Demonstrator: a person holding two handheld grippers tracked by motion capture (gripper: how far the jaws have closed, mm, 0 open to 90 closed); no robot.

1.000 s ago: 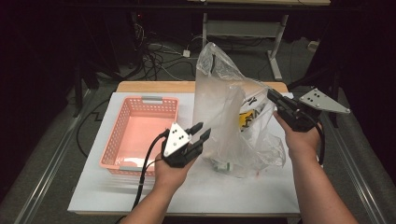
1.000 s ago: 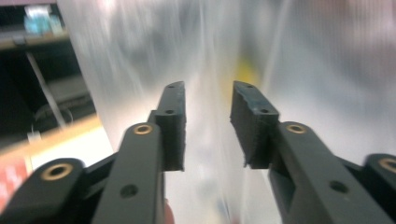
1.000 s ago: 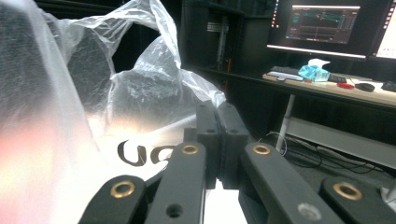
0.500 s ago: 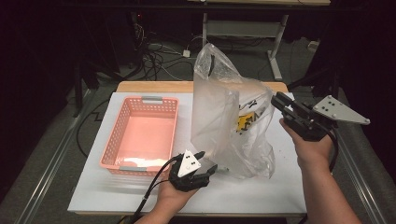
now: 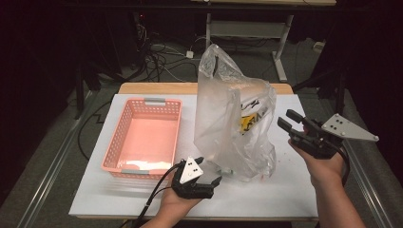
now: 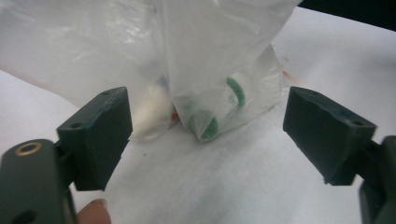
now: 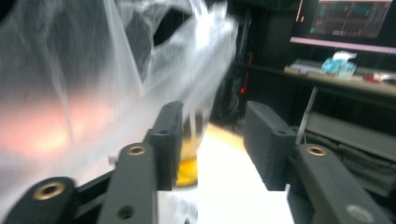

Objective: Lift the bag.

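Here the clear plastic bag [image 5: 233, 118] stands upright mid-worktop [image 5: 285, 190], long axis vertical, mouth toward twelve o'clock. The left gripper [image 5: 209, 183], low at the bag's seven o'clock, has just been opening wide, nothing between. The right gripper [image 5: 287, 121], raised at three o'clock, has just been opening, clear of the bag.

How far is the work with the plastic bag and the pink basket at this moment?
Done: the clear plastic bag stands on the white table on its own, with items inside it. In hand: nothing is gripped; the jaws of both the left gripper and the right gripper have just been opening, and both are beside the bag. Left: the pink basket holds none of the bag's items, so probably the unpacking remains.
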